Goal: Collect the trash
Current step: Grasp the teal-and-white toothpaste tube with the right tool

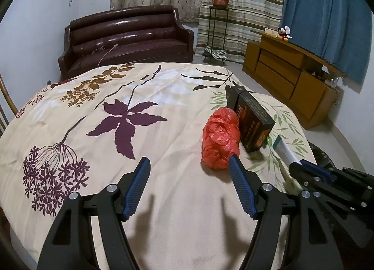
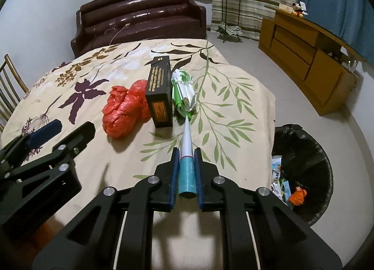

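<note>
Right claw (image 2: 184, 153) clamps the tube (image 2: 187, 171) level; left claw (image 1: 189, 164) spread wide above the tablecloth (image 1: 163, 111).

The left gripper (image 1: 189, 164) hovers low over the near part of the table with its jaws spread wide, the blue ribbed pads (image 1: 138, 188) angled outward and nothing between them. Its right finger tip sits just beside a red bag without gripping it. The right gripper (image 2: 185, 153) is held to the right of the left one, near the table's right edge, pointing toward the far side. Its jaws are closed tight on the teal end of a tube (image 2: 187, 176), both blue pads pressed flat against the tube's sides.
</note>
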Demonstrator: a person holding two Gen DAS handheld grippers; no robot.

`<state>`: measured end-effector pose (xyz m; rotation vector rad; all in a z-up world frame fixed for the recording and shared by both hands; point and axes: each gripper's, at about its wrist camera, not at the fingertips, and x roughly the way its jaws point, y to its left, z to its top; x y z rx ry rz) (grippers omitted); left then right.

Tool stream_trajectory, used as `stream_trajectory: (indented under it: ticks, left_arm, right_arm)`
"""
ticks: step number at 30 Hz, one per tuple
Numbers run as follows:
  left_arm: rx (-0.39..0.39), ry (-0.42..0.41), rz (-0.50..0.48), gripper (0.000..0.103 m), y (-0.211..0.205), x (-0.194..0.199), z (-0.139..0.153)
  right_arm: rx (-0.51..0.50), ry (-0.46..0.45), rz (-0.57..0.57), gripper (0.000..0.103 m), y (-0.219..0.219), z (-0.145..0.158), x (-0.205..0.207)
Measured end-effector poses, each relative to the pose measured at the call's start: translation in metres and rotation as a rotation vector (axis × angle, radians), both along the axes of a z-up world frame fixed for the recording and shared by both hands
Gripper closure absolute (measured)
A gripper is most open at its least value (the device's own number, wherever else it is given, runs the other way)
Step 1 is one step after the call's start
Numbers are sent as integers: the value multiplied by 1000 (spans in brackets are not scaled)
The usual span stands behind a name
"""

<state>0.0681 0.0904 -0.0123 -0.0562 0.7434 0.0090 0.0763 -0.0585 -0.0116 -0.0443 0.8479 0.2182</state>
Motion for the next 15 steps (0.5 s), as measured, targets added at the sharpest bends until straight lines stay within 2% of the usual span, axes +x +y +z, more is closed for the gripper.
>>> stream_trajectory:
  ticks: [8,15]
  left_arm:
    - [-3,5,-4,36,-3,-1,1]
    - [-2,14,-20,36,-14,9,4]
  right_arm:
    - [20,-26,-35,92,-10,7,0]
    - [32,-32,-74,92,-17,4,19]
